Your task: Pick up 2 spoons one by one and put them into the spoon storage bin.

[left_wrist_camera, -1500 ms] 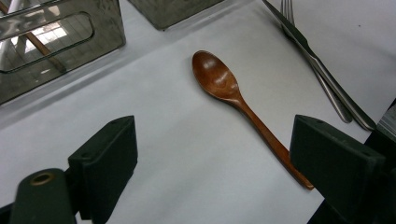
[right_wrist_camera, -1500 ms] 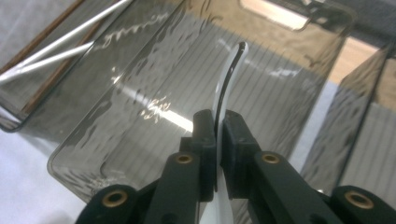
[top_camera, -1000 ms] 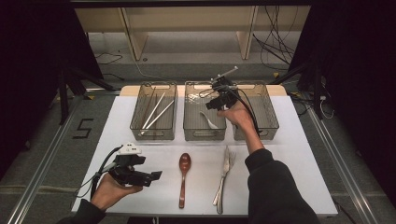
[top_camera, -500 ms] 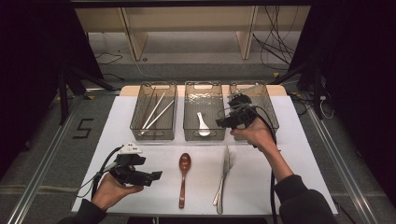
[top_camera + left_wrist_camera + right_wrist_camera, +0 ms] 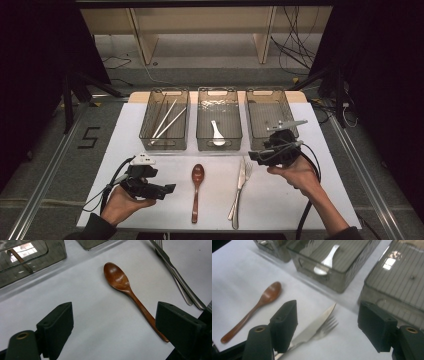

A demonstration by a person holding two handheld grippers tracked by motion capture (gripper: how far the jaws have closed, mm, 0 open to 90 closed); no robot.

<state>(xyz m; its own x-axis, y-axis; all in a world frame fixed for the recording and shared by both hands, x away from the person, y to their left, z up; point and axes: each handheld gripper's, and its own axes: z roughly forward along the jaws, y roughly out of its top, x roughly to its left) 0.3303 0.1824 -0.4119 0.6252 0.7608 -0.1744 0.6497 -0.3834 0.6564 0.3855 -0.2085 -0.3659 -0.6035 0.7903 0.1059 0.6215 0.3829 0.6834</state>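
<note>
The right gripper (image 5: pixel 257 156) hovered with jaws just opened wide and empty, poised over the knife (image 5: pixel 312 331) and fork (image 5: pixel 328 326) lying together beneath it, likely next for sorting. The left gripper (image 5: pixel 167 189) waited, spread and empty, beside the glossy brown wooden spoon (image 5: pixel 125 287).

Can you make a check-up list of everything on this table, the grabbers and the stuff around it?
Surface: white table, flat and clean.
Job's things: wooden spoon, knife and fork lie loose in front; chopsticks in the left bin, white spoon in the middle bin, right bin empty.
Clutter: nothing seen.
Grippers: left gripper open, empty; right gripper open, empty, jaws just been opening, near the fork.
Cables: one trails from each gripper; more on the floor behind.
Surroundings: wooden shelf frame, dark curtains.
</note>
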